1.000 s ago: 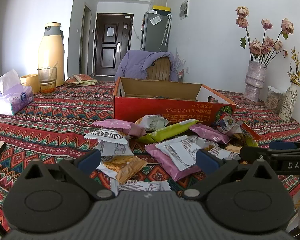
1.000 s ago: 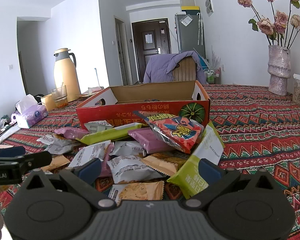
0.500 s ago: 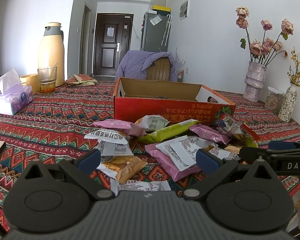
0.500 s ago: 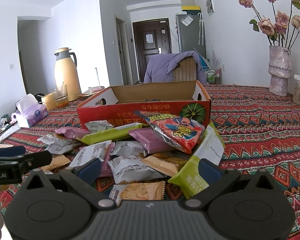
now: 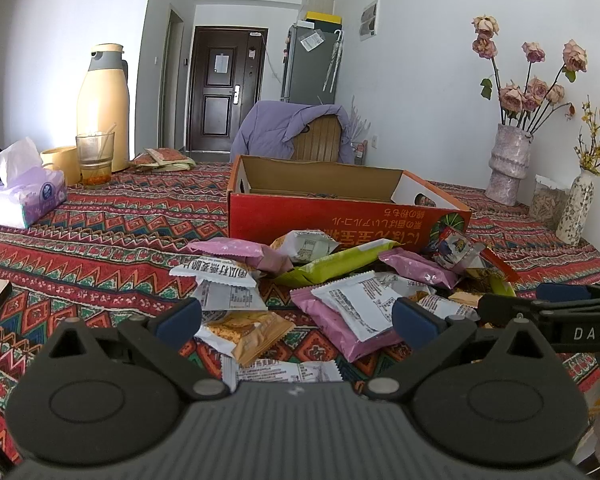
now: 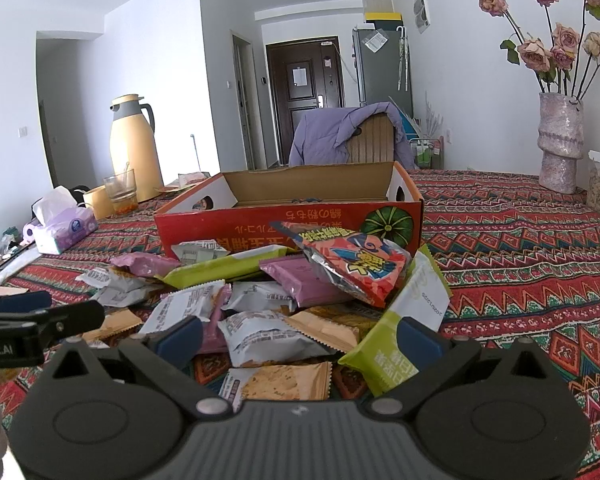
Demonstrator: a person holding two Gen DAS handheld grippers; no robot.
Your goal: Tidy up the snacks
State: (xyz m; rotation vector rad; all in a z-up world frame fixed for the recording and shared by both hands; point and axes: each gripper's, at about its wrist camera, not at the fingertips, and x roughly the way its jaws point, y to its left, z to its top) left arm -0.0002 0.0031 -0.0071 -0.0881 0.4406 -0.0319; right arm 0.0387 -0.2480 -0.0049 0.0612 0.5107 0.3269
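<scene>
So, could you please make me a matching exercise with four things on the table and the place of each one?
Things:
1. thermos jug
2. tissue box
3. red chip bag
4. flower vase

Places:
a. on top of the snack pile
b. far right, by the wall
c. left side, nearest of the items there
d. behind the drinking glass

Pairs: 1-d, 2-c, 3-a, 4-b

Glossy foil snack packets (image 6: pixel 352 268), matt cardboard box (image 6: pixel 288 220), woven patterned tablecloth (image 6: pixel 520 264), rough ceramic vase (image 6: pixel 560 148)
</scene>
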